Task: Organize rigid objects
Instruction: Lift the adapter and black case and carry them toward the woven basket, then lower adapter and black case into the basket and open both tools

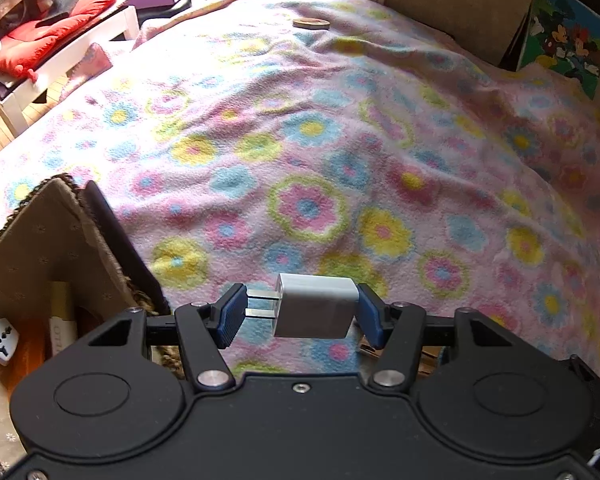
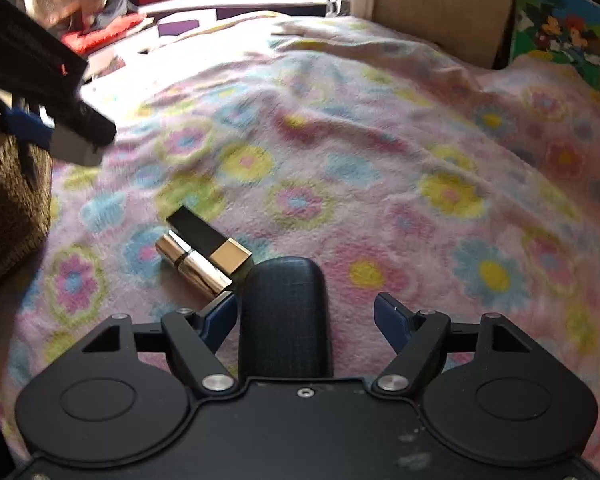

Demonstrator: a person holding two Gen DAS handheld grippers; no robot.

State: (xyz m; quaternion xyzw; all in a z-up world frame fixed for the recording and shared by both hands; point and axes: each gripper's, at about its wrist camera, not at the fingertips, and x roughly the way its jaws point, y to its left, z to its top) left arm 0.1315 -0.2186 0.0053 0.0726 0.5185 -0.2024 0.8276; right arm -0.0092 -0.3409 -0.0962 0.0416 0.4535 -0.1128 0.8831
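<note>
A white charger (image 1: 314,306) is held crosswise, prongs leftward, in the left gripper (image 1: 300,316) just right of the basket (image 1: 40,232) at the blanket's (image 1: 340,140) left edge, while a dark rounded object (image 2: 284,316) is straddled, ungripped, by the half-open right gripper (image 2: 306,320), two lipsticks (image 2: 204,252) lying up-left.

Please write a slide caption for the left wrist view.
Left gripper holds white charger above floral blanket, beside basket.

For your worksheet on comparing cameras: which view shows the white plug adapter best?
The left wrist view: the white plug adapter fills the centre, sharp, prongs visible, clamped in the left gripper. The right wrist view shows it only small and blurred at its left edge.
</note>
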